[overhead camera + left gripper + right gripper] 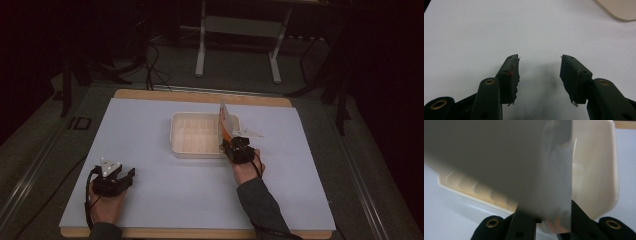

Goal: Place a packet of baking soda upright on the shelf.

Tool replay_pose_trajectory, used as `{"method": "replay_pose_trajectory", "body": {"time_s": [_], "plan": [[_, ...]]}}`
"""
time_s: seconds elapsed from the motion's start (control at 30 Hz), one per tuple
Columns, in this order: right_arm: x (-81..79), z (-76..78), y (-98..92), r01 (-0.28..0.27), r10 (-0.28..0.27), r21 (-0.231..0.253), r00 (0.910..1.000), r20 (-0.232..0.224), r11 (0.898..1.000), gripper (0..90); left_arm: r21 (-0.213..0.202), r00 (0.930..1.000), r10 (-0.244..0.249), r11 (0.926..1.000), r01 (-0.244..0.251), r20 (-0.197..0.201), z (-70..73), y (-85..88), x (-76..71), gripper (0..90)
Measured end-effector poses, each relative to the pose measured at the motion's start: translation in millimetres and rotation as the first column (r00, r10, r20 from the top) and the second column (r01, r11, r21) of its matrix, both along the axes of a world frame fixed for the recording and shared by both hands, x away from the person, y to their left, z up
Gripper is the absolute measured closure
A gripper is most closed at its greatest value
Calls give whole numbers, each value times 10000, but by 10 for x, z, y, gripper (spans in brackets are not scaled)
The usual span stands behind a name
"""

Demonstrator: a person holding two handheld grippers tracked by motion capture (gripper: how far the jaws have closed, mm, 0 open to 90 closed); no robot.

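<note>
1. On the table: a wide pale sheet [165,190] over a wooden board [200,96], with a white tray [196,134] near the middle.
2. Right gripper [233,145] at the near right corner of the tray, held by a hand [246,171] coming in from the bottom edge.
3. Jaws of the right gripper pressed together, pinching the lower edge of a thin flat card [226,121].
4. Card standing nearly upright, tilted a little, above the right end of the tray; an orange stripe on it near the jaws in the high view.
5. In the right gripper view, same card [506,165] very close to the lens and blurred, grey, with the tray [596,182] behind it and ribs along the tray floor.
6. Left gripper [118,176] well apart from the tray, low over the sheet at the near left.
7. Jaws of the left gripper [539,75] spread wide, nothing between them, only the bare sheet [499,30] below.
8. One corner of the tray [621,10] at the top right of the left gripper view.
</note>
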State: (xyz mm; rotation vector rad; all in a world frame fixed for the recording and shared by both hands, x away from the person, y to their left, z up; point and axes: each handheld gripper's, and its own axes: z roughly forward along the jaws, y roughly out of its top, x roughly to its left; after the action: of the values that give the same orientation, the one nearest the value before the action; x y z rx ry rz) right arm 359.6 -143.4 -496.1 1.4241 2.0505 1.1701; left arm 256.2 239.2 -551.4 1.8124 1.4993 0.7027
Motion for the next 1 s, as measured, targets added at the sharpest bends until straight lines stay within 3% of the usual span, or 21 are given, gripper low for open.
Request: {"method": "replay_pose_trajectory", "body": {"time_s": [0.07, 0.1, 0.27, 0.43, 0.67, 1.0], "plan": [[7, -32, -2, 44, -46, -120, 9998, -184, 9999, 896, 5, 10000, -4, 10000, 4, -3, 0, -1, 0, 491], [6, -59, 0, -38, 37, -235, 10000, -28, 9997, 896, 15, 10000, -11, 10000, 11, 0, 0, -2, 0, 491], [19, -27, -7, 5, -5, -13, 9997, -241, 10000, 883, -20, 10000, -1, 10000, 1, -16, 1, 2, 1, 491], [-10, 27, -10, -179, 182, 167, 9996, -204, 9997, 774, -40, 10000, -15, 10000, 15, -5, 1, 6, 1, 491], [-40, 90, -32, -488, 495, 176, 9981, -373, 9987, 713, -104, 10000, 1, 9999, -1, 10, 2, 12, -1, 491], [-174, 356, -105, -1354, 1351, -21, 9895, -507, 9908, 606, -78, 10000, 0, 10000, 1, 35, 2, 13, -3, 490]]}}
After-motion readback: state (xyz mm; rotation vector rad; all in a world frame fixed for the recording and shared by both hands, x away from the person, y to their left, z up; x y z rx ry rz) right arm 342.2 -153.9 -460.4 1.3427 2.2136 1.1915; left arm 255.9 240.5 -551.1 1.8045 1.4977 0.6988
